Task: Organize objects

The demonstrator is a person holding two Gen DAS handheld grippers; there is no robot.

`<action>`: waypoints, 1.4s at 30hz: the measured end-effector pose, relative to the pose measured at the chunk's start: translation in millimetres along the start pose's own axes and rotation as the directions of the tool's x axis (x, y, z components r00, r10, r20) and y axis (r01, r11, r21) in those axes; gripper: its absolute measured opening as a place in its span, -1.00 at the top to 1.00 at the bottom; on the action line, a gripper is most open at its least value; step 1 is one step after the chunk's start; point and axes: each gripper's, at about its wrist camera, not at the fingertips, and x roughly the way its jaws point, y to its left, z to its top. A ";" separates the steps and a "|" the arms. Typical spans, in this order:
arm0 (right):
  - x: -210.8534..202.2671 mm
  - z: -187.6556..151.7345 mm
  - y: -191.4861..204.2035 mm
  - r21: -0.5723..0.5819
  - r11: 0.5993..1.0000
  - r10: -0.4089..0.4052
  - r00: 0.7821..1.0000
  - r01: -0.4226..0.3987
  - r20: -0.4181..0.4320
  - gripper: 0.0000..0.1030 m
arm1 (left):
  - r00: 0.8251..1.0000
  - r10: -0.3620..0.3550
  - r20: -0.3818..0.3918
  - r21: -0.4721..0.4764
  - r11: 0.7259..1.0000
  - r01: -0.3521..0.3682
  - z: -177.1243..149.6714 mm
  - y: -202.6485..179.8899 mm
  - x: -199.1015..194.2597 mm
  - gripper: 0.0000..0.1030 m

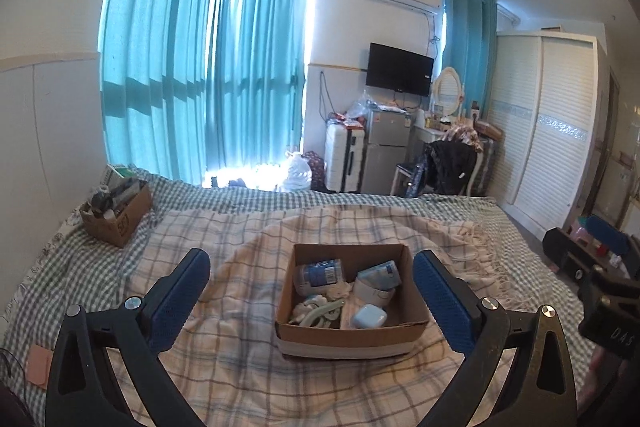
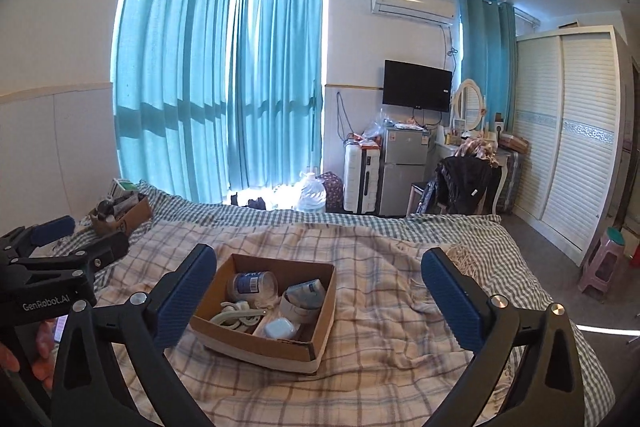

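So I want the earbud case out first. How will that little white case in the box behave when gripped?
The white case looks smooth and glossy with rounded corners, so it may slip between the pads. It seems rigid and probably light. It rests against a hair claw clip inside the cardboard box, so nudging it could shift the clip.

Teal curtains (image 1: 208,67), checked blanket (image 1: 240,367)

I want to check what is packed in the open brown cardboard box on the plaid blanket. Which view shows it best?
The left wrist view: the open brown cardboard box sits centred between the open left gripper, its contents seen from above. The right wrist view shows it off-centre, angled, partly behind a finger.
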 end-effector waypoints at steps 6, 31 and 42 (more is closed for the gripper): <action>29.4 -33.3 -8.5 -0.019 1.000 -0.019 1.000 0.019 -0.016 -0.99 | 0.999 0.032 0.032 0.008 0.999 -0.032 -30.6 -5.1 17.1 -1.00; 67.9 -73.7 -23.7 0.039 0.999 0.011 0.993 -0.006 -0.116 -1.00 | 0.995 0.077 -0.058 0.093 0.993 -0.071 -75.7 -20.7 40.5 -1.00; 69.2 -76.0 -19.8 0.037 0.999 0.018 0.992 -0.014 -0.123 -0.99 | 0.997 0.060 -0.057 0.047 0.997 -0.057 -72.4 -14.9 36.8 -1.00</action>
